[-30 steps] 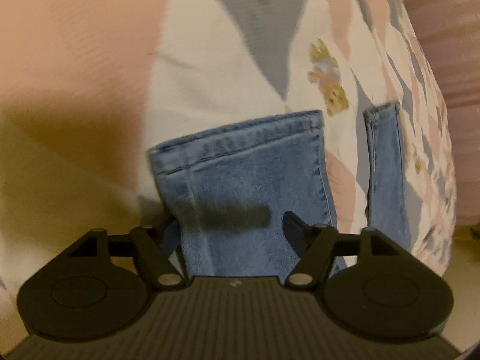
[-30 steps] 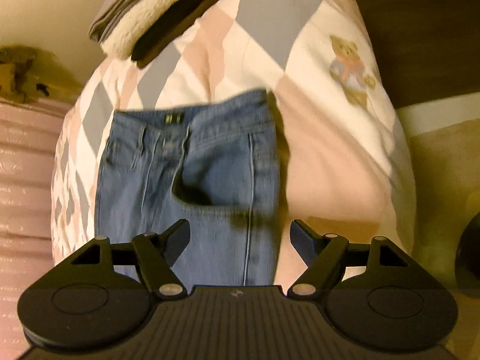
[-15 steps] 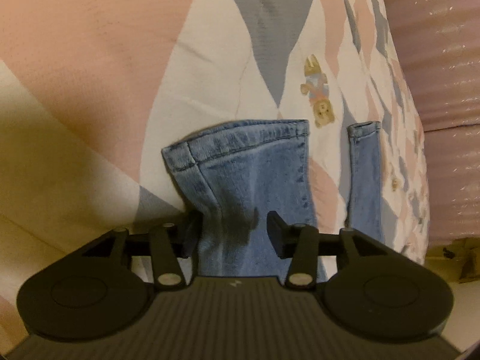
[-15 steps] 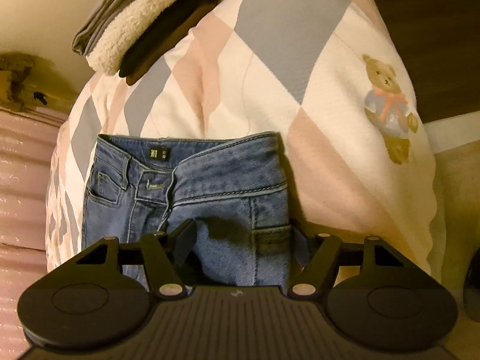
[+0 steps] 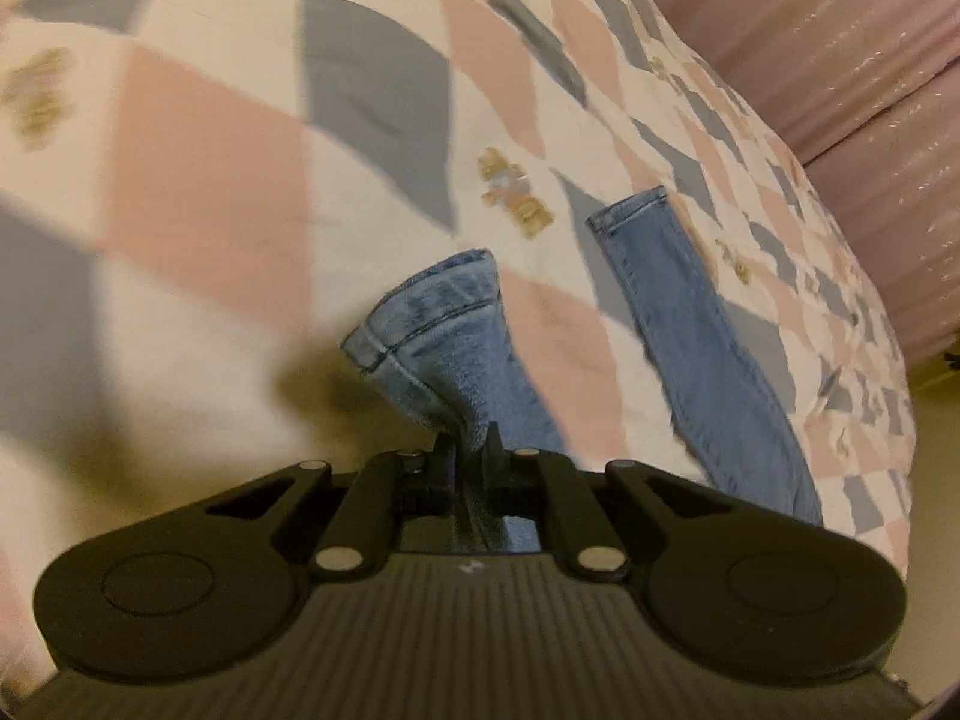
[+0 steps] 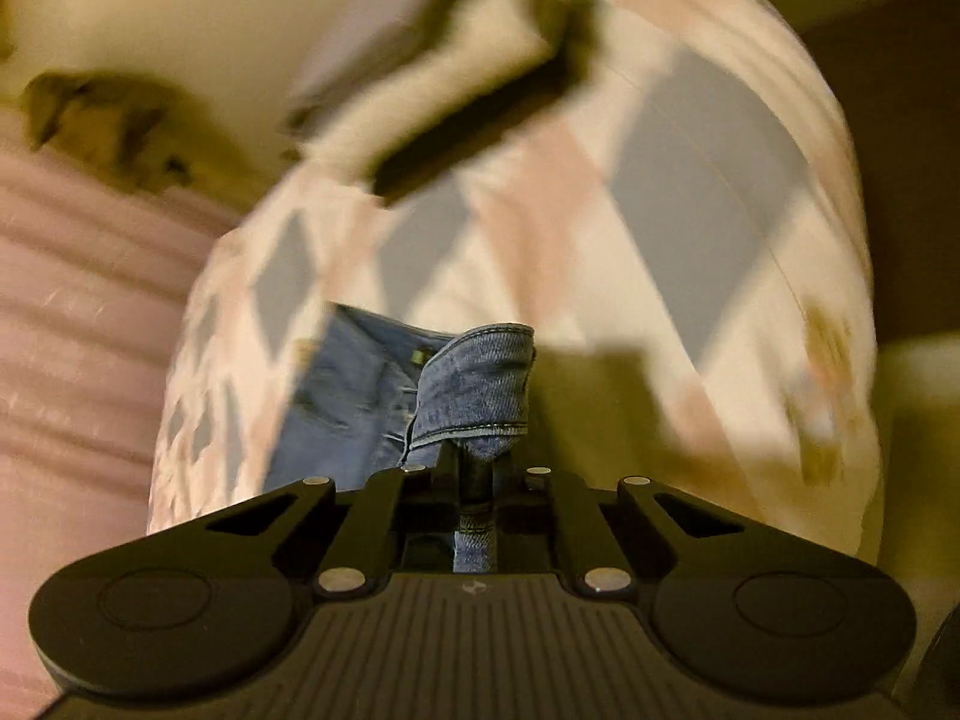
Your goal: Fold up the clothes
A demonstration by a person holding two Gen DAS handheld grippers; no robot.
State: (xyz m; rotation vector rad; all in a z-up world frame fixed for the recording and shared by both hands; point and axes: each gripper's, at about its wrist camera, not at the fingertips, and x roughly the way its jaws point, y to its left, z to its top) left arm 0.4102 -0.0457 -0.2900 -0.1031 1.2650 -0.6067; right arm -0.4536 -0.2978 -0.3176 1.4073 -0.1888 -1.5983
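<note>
Both fingers clamped on jeans [image 5: 708, 360] on the bed [image 5: 228, 192]: left gripper [image 5: 467, 447] on a near-edge hem, right gripper [image 6: 474, 468] on the waistband; no fold visible, folding left.

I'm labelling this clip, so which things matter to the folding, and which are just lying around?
In the job:
jeans
left gripper, shut on a leg hem
right gripper, shut on the waistband

Lying about:
patterned quilt
stack of folded clothes
</note>
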